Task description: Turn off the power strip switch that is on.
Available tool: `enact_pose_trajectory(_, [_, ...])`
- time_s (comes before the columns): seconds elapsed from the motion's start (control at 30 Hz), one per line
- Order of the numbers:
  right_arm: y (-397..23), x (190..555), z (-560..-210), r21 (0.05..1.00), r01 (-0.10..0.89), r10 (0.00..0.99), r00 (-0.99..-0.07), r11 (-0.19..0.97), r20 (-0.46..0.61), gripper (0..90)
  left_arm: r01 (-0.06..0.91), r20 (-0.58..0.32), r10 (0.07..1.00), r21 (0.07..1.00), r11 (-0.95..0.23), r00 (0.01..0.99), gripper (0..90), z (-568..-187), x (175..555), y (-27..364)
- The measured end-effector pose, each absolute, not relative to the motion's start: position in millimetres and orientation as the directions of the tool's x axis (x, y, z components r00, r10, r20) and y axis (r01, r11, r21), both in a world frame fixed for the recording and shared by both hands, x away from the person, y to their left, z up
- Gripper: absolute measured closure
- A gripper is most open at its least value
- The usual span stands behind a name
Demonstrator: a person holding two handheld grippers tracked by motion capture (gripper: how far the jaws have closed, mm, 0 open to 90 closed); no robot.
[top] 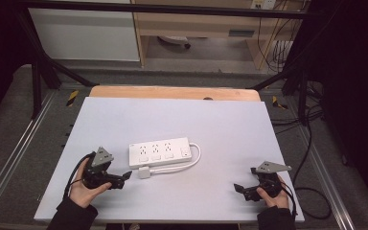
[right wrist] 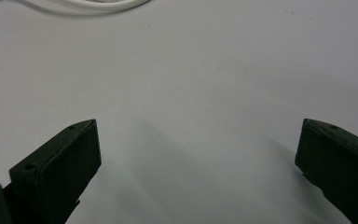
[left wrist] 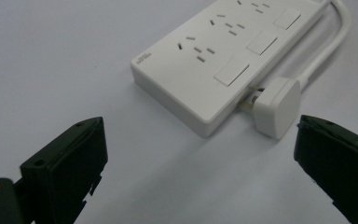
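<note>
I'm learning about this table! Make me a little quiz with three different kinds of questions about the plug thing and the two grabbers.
1. True or false: the left gripper is clamped on the white plug.
2. Which gripper is nearer the power strip? A) left B) right C) both equally far
3. Fill in: the power strip's white cable loops around and its plug lies beside the strip's ____ edge, the one toward the person.

Key
1. False: its jaws stand wide apart, nothing between them.
2. A: the right gripper sits off by the table's right corner, also open.
3. near (front)
</note>
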State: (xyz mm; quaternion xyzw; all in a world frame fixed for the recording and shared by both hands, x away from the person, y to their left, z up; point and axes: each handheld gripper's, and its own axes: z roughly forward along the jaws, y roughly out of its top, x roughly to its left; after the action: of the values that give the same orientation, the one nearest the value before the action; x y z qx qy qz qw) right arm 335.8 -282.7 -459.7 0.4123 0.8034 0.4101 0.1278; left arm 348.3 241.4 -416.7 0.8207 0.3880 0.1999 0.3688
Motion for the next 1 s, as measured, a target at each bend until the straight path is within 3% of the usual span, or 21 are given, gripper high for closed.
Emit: enact_pose_trajectory(1.0, [-282.3,335.7,-459.9,0.766,0.554,0.762,-0.633,0.327,0.132,0.7,0.536,0.028,0.822,0.746,-0.396,0.569,0.1,-450.0,333.5,281.9])
